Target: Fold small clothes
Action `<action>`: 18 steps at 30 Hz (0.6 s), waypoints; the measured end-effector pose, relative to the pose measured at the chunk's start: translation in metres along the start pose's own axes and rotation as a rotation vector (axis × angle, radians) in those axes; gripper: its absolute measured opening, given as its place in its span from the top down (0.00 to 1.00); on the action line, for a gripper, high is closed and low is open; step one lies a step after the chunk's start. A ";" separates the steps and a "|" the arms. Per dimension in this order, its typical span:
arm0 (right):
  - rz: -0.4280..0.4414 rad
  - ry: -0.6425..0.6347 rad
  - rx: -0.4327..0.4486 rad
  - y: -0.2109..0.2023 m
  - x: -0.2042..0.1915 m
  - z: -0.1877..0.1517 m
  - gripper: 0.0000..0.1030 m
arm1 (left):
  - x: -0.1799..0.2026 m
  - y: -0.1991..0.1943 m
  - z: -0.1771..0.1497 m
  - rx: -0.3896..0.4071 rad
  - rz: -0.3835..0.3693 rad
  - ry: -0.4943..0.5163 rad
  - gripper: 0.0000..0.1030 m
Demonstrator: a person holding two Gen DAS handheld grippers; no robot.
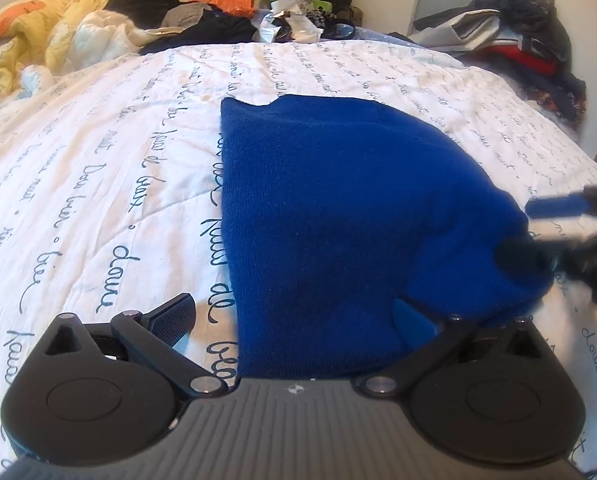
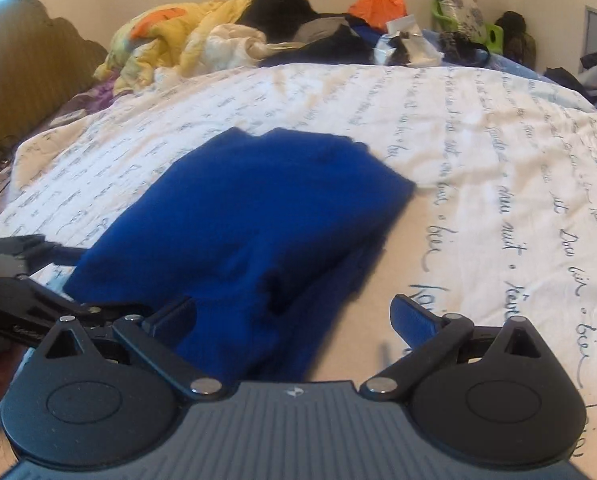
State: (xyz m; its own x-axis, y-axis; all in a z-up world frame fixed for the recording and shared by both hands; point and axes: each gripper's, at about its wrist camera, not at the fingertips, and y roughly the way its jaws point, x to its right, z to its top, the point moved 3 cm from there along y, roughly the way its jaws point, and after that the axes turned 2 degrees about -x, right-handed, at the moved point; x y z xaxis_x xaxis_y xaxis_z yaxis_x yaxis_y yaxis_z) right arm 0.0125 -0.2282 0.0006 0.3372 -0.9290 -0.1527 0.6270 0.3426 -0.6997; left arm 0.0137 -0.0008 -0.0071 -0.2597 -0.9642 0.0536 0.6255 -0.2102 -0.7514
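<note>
One blue knit garment (image 1: 338, 216) at frame centre on white script-printed bedding (image 1: 98, 160), already doubled over, near edge bunched and lumpy at lower right. More folding and flattening likely left, judging by that uneven corner. Left gripper (image 1: 294, 316) low at the garment's near edge, jaws spread wide, one pad on bare bedding, the other over blue fabric, nothing clamped. Right gripper (image 2: 294, 320) likewise low and spread wide, straddling the bunched near corner, nothing pinched. Piled clothes (image 1: 202, 20) along upper frame, well apart, untouched.
</note>
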 end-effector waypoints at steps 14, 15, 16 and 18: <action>0.134 0.047 -0.056 -0.007 -0.001 -0.001 0.88 | -0.026 -0.042 0.007 -0.053 -0.240 -0.234 0.88; 0.136 0.047 -0.043 -0.014 0.002 -0.002 0.88 | -0.026 -0.048 0.008 -0.041 -0.250 -0.219 0.88; 0.137 0.059 -0.035 -0.019 0.008 -0.004 0.88 | -0.026 -0.050 0.007 -0.040 -0.241 -0.202 0.88; 0.137 0.098 -0.054 -0.020 0.019 -0.011 0.88 | -0.025 -0.043 0.000 -0.066 -0.174 -0.155 0.86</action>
State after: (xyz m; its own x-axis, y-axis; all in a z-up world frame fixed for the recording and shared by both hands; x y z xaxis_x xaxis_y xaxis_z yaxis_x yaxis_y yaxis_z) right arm -0.0017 -0.2547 0.0041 0.3451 -0.8842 -0.3149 0.5401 0.4614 -0.7038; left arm -0.0067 0.0324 0.0235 -0.2401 -0.9288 0.2822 0.5307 -0.3690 -0.7630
